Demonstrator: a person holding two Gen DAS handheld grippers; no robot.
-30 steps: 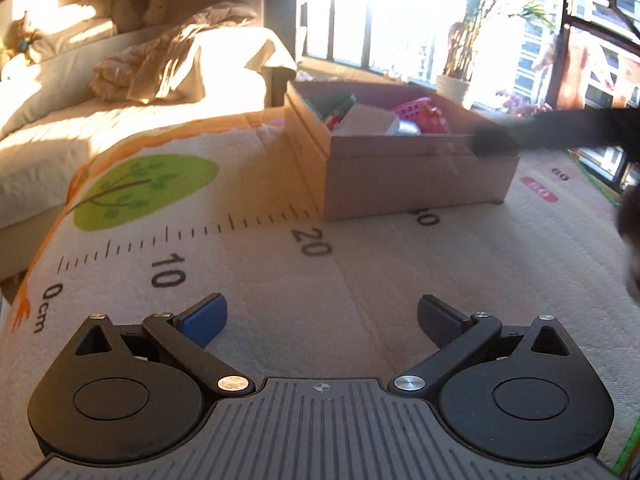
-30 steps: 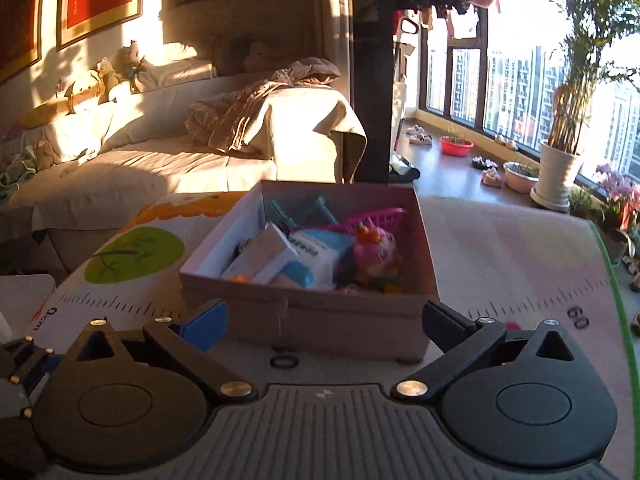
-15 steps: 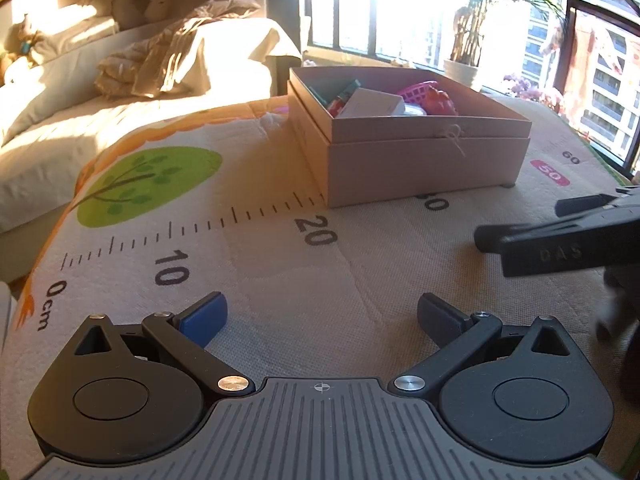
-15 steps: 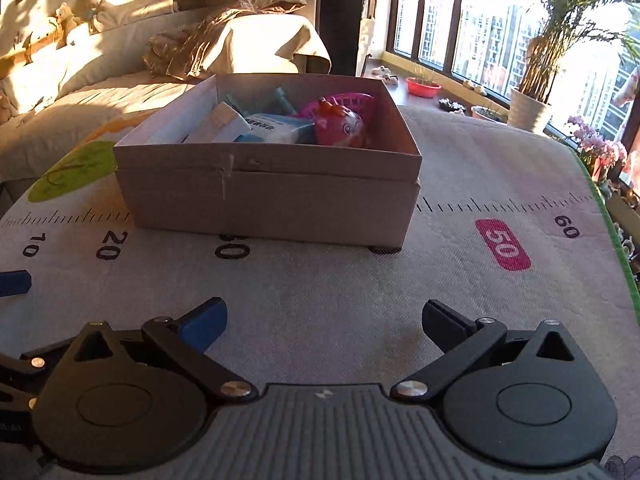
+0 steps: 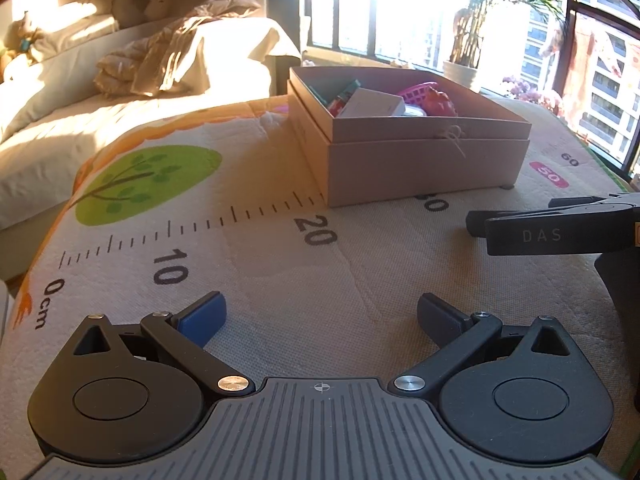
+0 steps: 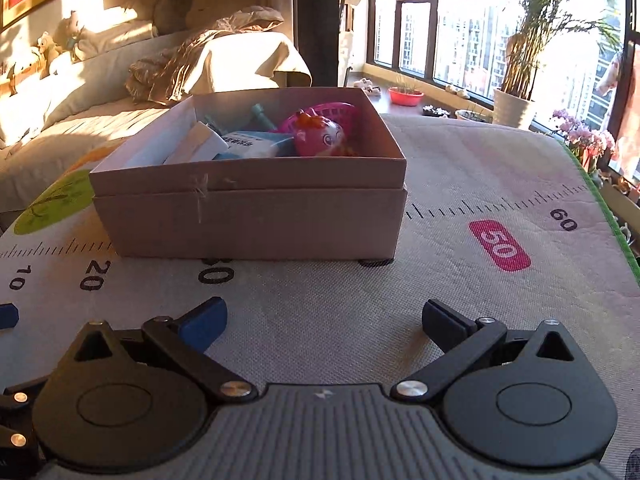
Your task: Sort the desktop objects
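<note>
The cardboard box [image 6: 256,216], filled with a pink toy [image 6: 320,136] and small cartons, sits on the ruler-printed mat [image 6: 460,288] ahead of both grippers. The left gripper [image 5: 320,316] and right gripper [image 6: 322,320] gape wide, holding nothing, well short of the box.

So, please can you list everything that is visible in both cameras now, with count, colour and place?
Cardboard box: one, beige, open, on the mat near the 30 mark.
Toy: one, pink, round, inside the box at its right.
Basket: one, pink, in the box behind the toy.
Cartons: several, white and blue, in the box; exact count unclear.
Mat: one, cream with a printed ruler and a green tree, under the box.
Sofa: one, pale, behind the mat, with a crumpled blanket.
Potted plant: one, green in a white pot, by the window.
Left gripper: black, open, empty.
Right gripper: black, open, empty.
</note>
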